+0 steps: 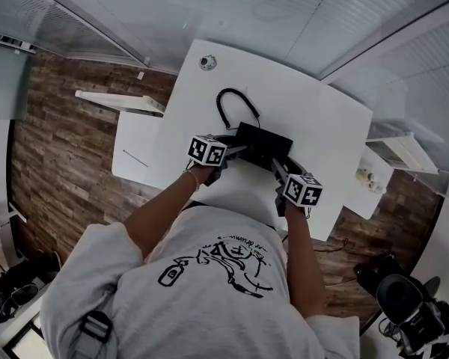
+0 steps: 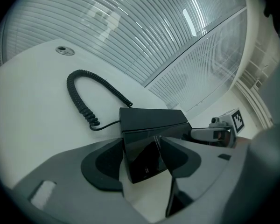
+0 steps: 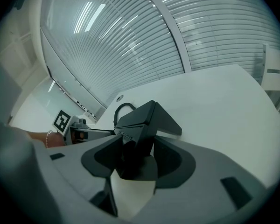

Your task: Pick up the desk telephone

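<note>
Left hand: the left hand wraps the handle just behind the marker cube, with the forearm reaching in from below.
Left gripper: the left gripper has its jaws partly open, only as wide as the black casing between them. Both inner pads press on the telephone's near left corner, and its glossy face shows between them.
Coiled cord: the coiled cord lies in a loop on the table, to the left of and beyond the telephone. A thin straight lead runs from its end into the back left of the casing.
Desk telephone: the desk telephone is a black wedge-shaped unit over the middle of the white table, nearer the person's edge and held between the two grippers. Whether its base is clear of the tabletop cannot be told.
Right gripper: the right gripper has its jaws part-way apart and clamped on the telephone's near right corner. The pads touch the dark casing on both sides, and an angled edge of the unit sticks up above them.
Table grommet: the table grommet is a round fitting set in the far left corner of the tabletop, well apart from the telephone.
</note>
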A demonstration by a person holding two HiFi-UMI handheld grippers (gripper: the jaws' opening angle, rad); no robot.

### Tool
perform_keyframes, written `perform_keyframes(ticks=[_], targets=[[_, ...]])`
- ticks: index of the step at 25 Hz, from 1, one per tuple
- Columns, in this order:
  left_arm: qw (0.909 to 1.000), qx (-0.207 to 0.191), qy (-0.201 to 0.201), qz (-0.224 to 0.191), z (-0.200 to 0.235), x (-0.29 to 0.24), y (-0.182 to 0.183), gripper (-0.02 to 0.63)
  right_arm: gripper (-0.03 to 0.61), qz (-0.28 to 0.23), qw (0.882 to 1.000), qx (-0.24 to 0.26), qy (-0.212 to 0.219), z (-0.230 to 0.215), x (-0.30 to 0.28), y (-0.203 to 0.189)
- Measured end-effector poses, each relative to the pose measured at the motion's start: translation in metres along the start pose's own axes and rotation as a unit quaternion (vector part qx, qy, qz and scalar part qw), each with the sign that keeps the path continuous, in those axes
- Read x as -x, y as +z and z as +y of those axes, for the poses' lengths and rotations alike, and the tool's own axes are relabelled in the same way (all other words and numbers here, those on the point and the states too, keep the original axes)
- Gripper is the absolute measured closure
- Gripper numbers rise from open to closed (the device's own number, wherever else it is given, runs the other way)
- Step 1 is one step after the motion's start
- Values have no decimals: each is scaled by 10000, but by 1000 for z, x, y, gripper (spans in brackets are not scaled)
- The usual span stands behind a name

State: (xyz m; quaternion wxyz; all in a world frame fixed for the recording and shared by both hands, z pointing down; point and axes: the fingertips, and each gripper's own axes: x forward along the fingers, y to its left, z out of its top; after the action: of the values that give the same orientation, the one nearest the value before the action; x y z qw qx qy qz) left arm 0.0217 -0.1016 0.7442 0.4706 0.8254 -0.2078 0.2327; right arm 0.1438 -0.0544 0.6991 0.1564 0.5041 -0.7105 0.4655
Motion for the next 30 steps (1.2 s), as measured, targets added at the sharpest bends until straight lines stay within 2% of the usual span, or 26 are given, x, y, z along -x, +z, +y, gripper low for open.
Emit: perform_keyframes(ticks=[9, 26, 30], targets=[[9996, 35, -46, -291, -23, 23, 10, 370, 377, -250, 9995, 122, 178, 19, 23, 19], [9945, -409, -83, -961, -105, 94, 65, 370, 377, -1024, 9931, 454, 344, 83, 108, 81], [9925, -452, -137, -1125, -121, 109, 75, 370, 379, -1078, 9917, 624, 318, 96, 125, 94]])
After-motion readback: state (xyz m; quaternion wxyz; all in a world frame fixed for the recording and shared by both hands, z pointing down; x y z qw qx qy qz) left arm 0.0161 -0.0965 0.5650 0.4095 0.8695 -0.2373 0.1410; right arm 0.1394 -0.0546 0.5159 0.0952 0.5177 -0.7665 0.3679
